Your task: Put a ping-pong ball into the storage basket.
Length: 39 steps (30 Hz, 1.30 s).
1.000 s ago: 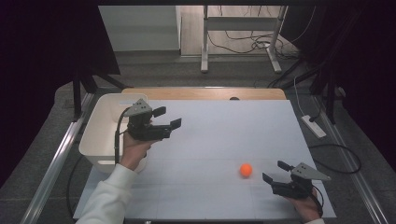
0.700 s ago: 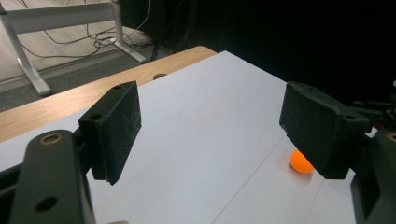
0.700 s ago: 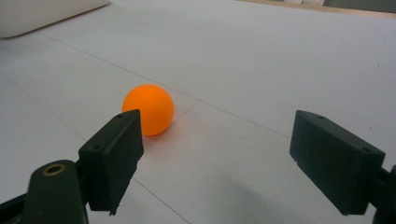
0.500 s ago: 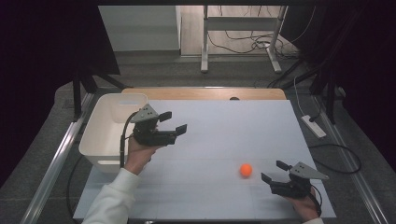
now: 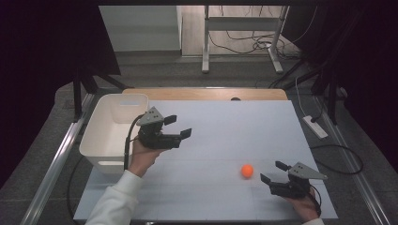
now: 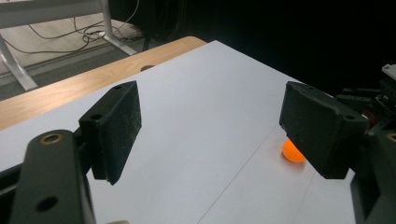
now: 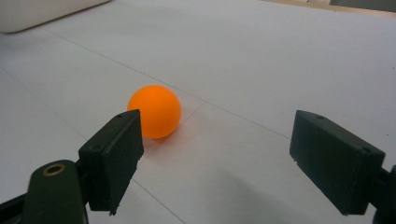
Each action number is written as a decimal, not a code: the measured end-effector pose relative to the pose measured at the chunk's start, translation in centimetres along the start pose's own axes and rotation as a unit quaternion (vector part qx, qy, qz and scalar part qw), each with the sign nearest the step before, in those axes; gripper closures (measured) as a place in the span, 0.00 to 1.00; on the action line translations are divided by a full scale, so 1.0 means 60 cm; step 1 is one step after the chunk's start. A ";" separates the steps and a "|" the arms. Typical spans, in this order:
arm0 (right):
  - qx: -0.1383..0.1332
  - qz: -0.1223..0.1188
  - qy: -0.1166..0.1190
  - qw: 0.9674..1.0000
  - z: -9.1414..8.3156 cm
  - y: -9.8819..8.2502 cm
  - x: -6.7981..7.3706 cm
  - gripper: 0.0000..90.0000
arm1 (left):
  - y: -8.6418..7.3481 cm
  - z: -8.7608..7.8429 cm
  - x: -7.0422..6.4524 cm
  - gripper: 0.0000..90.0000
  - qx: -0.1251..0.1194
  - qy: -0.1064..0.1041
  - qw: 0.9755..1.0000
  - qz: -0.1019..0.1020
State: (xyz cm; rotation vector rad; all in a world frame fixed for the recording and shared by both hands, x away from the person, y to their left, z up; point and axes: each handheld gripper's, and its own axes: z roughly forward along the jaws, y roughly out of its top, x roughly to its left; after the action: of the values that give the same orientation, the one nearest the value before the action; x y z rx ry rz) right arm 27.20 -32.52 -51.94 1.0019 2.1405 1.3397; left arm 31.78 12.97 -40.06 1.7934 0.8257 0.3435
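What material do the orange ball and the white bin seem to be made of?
Orange ball: probably plastic, with a smooth matte shell and a soft, even sheen. White bin: likely moulded plastic, judging by its thin walls, rounded corners and rolled rim, with a slightly glossy finish.

white sleeve (image 5: pixel 110 206), black claws, grey plates

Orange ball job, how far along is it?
Nothing looks done: the orange ball lies loose on the white table. In hand: the right gripper, jaws open, sits just short of it. Left: gripping and lifting it; the left gripper hangs open beside the white bin.
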 end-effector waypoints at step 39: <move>-0.005 0.000 -0.002 1.000 -0.006 -0.001 -0.002 0.19 | -0.017 0.060 -0.038 0.24 0.038 -0.036 0.998 0.014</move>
State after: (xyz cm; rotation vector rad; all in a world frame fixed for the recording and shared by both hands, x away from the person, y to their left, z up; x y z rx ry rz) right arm 26.99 -32.82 -51.85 1.0007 2.1297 1.3465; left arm 31.91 9.03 -42.01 1.8796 0.7715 0.2665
